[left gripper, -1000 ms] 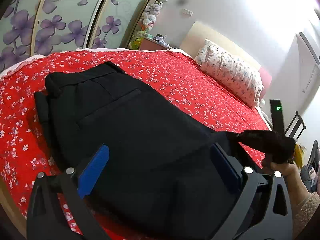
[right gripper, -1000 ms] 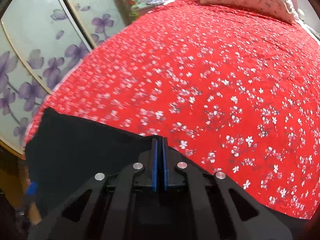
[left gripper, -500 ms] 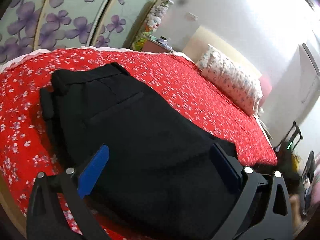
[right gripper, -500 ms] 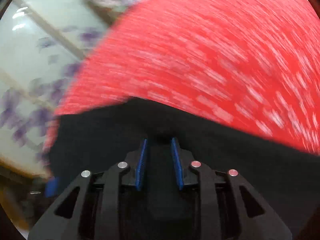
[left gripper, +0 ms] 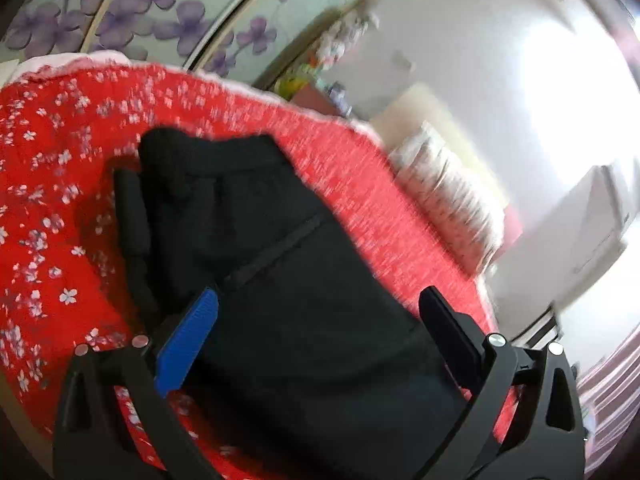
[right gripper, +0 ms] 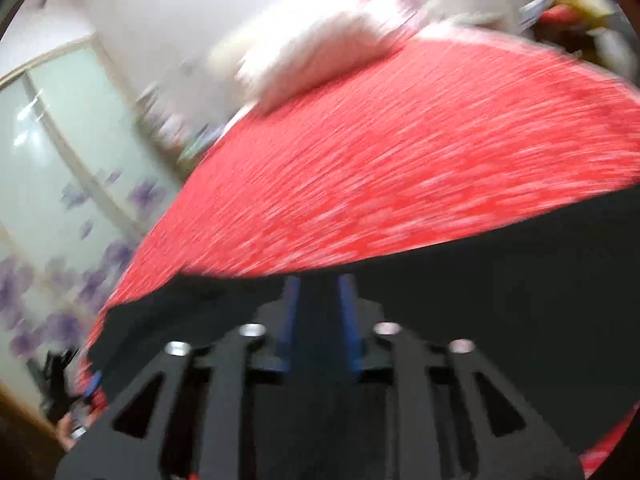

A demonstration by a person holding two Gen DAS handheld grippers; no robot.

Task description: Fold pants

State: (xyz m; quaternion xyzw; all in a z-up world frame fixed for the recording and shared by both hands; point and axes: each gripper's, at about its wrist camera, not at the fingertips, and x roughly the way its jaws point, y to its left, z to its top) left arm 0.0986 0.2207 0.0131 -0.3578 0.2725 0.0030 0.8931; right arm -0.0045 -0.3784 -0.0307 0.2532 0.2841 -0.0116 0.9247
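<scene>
Blurring hid bedspread print | folded black fabric pants (left gripper: 304, 300) lay on red bed (left gripper: 52, 216) | left claw (left gripper: 320, 316) spread, empty | right claw (right gripper: 319, 292) opening, whether pinching unclear

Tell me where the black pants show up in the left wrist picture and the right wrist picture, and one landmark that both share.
Left wrist: the black pants fill the centre, running from upper left to the bottom, on the red floral bedspread.
Right wrist: the pants are a dark band across the lower half, below the blurred bedspread.
Shared landmark: the purple-flowered wardrobe doors.
</scene>
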